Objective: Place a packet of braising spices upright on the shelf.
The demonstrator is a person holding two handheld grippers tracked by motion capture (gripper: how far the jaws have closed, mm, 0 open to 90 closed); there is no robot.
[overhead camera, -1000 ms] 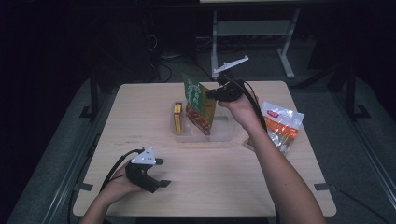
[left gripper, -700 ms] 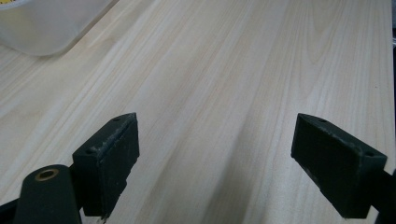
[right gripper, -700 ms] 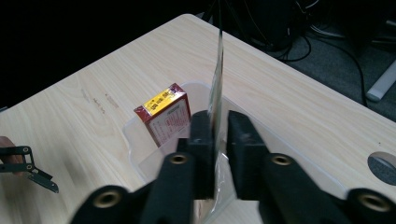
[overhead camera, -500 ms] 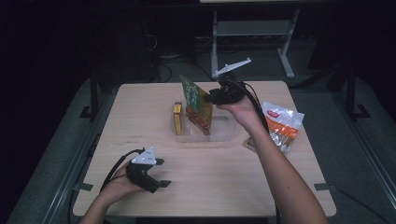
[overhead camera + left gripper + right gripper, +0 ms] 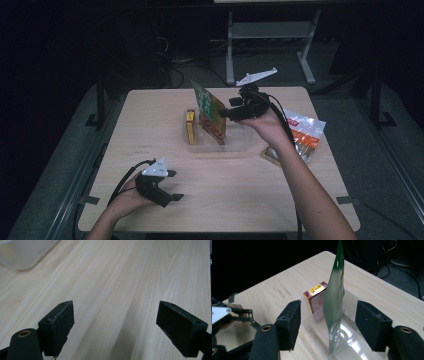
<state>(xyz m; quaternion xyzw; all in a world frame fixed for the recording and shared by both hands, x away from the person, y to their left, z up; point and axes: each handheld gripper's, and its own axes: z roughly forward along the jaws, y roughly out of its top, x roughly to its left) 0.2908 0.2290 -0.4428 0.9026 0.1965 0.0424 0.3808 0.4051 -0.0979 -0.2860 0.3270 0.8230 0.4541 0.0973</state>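
A tall green packet [image 5: 209, 111] stands on its edge in a clear plastic tub [image 5: 242, 146], leaning left toward a red and yellow box [image 5: 190, 126] upright beside it. My right gripper [image 5: 226, 113] hovers at the packet's upper right. Its jaws have just been opening. In the right gripper view the packet [image 5: 334, 302] stands between the spread pads [image 5: 289, 325] without touching them, with the box [image 5: 315, 298] and the tub [image 5: 353, 340] behind it. My left gripper [image 5: 173, 185] rests open on the table's near left, nothing between its jaws [image 5: 115, 322].
An orange and clear snack bag [image 5: 303, 132] lies at the table's right edge, next to my right forearm. Bare wooden tabletop [image 5: 235, 190] stretches between the tub and the front edge. A metal stand [image 5: 270, 35] is on the floor beyond the table.
The right gripper's jaws have come apart and off the green packet, and the hand has drawn slightly right. The packet stays upright in the tub. The left hand has not moved.
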